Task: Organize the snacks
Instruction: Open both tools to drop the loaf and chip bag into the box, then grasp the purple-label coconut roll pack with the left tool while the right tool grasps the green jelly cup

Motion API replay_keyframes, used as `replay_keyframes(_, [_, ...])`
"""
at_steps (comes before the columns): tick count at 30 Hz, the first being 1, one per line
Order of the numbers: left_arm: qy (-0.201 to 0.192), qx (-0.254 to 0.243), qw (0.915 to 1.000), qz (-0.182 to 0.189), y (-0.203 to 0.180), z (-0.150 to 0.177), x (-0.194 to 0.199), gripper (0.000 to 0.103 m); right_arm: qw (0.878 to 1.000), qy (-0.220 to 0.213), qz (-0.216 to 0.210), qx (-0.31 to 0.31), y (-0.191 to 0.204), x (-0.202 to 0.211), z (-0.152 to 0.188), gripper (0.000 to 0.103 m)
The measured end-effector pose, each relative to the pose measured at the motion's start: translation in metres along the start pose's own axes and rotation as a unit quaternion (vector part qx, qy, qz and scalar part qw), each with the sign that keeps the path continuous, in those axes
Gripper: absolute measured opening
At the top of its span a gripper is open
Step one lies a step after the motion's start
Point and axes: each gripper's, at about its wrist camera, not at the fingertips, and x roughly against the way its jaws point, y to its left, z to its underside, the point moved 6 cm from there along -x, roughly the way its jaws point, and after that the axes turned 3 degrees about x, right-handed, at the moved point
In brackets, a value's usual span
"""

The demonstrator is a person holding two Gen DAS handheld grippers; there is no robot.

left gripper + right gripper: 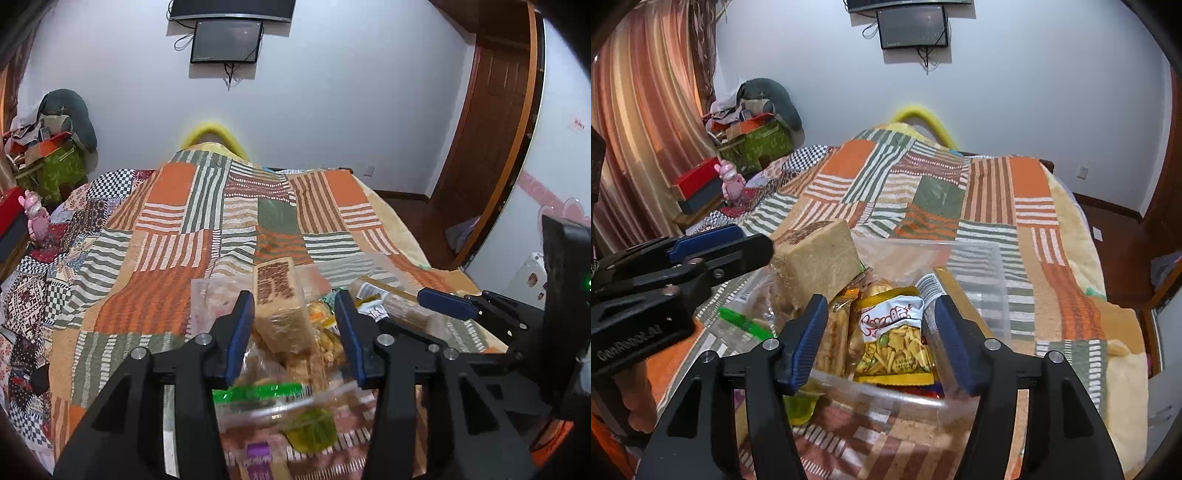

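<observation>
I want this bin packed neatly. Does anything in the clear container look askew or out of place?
Yes. The tan sesame block stands tilted on end, poking well above the clear container at its left side, while the yellow snack packet and the others lie lower inside. It looks propped, not settled.

We see a clear bin (pixel 979 258) on the quilt (pixel 1027 206) of the bed, full of snacks. In it a sesame block (pixel 816 254) leans at the left, a chip packet (pixel 894 332) lies to its right. Behind the bed, screens (pixel 226 40) hang on the wall.
</observation>
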Motion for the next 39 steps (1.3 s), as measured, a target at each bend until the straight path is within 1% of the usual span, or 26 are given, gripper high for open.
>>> replay_keyframes(1, [-0.002, -0.001, 1.0000, -0.001, 0.001, 0.001, 0.005, 0.052, 1.000, -0.003, 0.001, 0.000, 0.000, 0.006, 0.001, 0.059])
replay_keyframes(3, [-0.004, -0.005, 1.0000, -0.008, 0.003, 0.007, 0.017, 0.056, 1.000, -0.007, 0.002, 0.001, 0.001, 0.013, 0.001, 0.060])
replay_keyframes(6, [0.007, -0.012, 0.9998, -0.015, 0.006, 0.024, 0.026, 0.060, 1.000, -0.009, 0.004, 0.002, 0.002, 0.025, 0.006, 0.061])
replay_keyframes(9, [0.030, -0.015, 0.9992, -0.024, 0.011, 0.045, 0.026, 0.061, 1.000, -0.007, 0.004, 0.000, 0.002, 0.033, 0.014, 0.061])
replay_keyframes(12, [0.064, -0.012, 0.9975, -0.027, 0.016, 0.076, 0.022, 0.061, 1.000, -0.001, 0.002, -0.002, 0.002, 0.038, 0.026, 0.061])
replay_keyframes(16, [0.116, -0.003, 0.9929, -0.026, 0.022, 0.122, 0.009, 0.061, 1.000, 0.014, -0.003, -0.005, 0.006, 0.040, 0.042, 0.061])
replay_keyframes(20, [0.150, 0.004, 0.9884, -0.027, 0.028, 0.156, -0.003, 0.061, 0.999, 0.035, -0.013, -0.009, 0.012, 0.034, 0.059, 0.061])
replay_keyframes(22, [0.160, 0.005, 0.9867, -0.030, 0.031, 0.168, -0.007, 0.061, 0.999, 0.046, -0.017, -0.011, 0.015, 0.029, 0.067, 0.061])
replay_keyframes(26, [0.165, 0.022, 0.9859, -0.016, 0.041, 0.180, -0.010, 0.061, 0.997, 0.070, -0.028, -0.010, 0.026, 0.013, 0.075, 0.061])
replay_keyframes(28, [0.163, 0.029, 0.9862, -0.010, 0.048, 0.182, -0.007, 0.053, 0.996, 0.081, -0.034, -0.005, 0.033, 0.004, 0.077, 0.061])
replay_keyframes(29, [0.162, 0.029, 0.9863, -0.011, 0.052, 0.183, -0.006, 0.046, 0.996, 0.084, -0.037, -0.004, 0.036, 0.000, 0.077, 0.061])
replay_keyframes(35, [0.147, 0.029, 0.9881, -0.034, 0.077, 0.187, 0.001, 0.045, 0.993, 0.105, -0.052, 0.009, 0.060, -0.028, 0.076, 0.061])
replay_keyframes(39, [0.139, 0.037, 0.9890, -0.037, 0.089, 0.187, 0.004, 0.045, 0.990, 0.125, -0.061, 0.013, 0.071, -0.047, 0.077, 0.061])
